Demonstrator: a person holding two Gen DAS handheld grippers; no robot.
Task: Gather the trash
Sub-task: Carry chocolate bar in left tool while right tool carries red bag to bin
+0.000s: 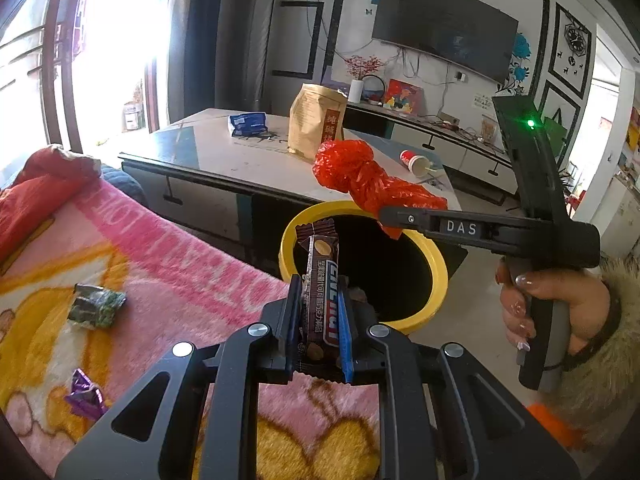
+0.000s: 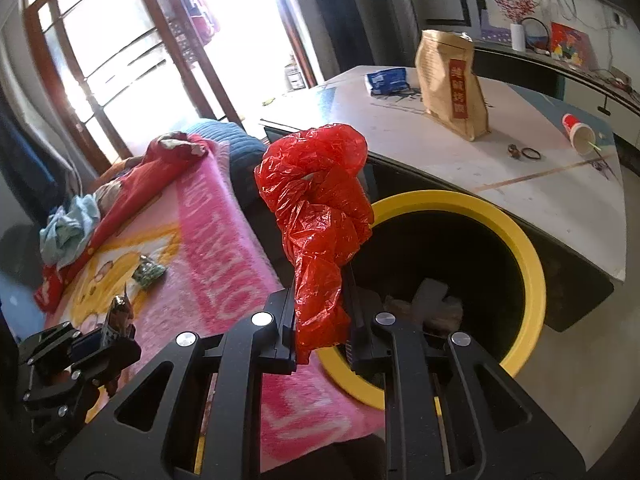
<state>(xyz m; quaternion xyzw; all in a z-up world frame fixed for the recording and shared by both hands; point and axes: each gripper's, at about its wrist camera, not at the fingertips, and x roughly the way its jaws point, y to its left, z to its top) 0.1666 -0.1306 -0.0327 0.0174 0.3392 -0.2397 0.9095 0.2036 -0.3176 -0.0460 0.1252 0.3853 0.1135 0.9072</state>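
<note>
The yellow-rimmed bin point(image 2: 532, 264) stands on the floor between the bed's pink blanket point(image 1: 192, 264) and the low surface point(image 2: 400, 120). The left claw point(image 1: 320, 320) is clenched on a brown chocolate bar wrapper point(image 1: 322, 280), which stands upright between its fingers just at the bin's near rim. The right claw point(image 2: 322, 320) is clamped on a crumpled red plastic bag point(image 2: 320, 208); seen from the left wrist, the bag point(image 1: 360, 176) is held over the far side of the bin's rim. Inside the bin some pale scraps point(image 2: 432, 300) lie at the bottom. On the blanket, well away from the bin, rest a green candy wrapper point(image 1: 96, 306) and a purple foil wrapper point(image 1: 86, 396). Beyond the bin, the surface carries a brown paper bag point(image 2: 452, 84), a blue packet point(image 2: 386, 78) and a tipped red paper cup point(image 2: 578, 132)
</note>
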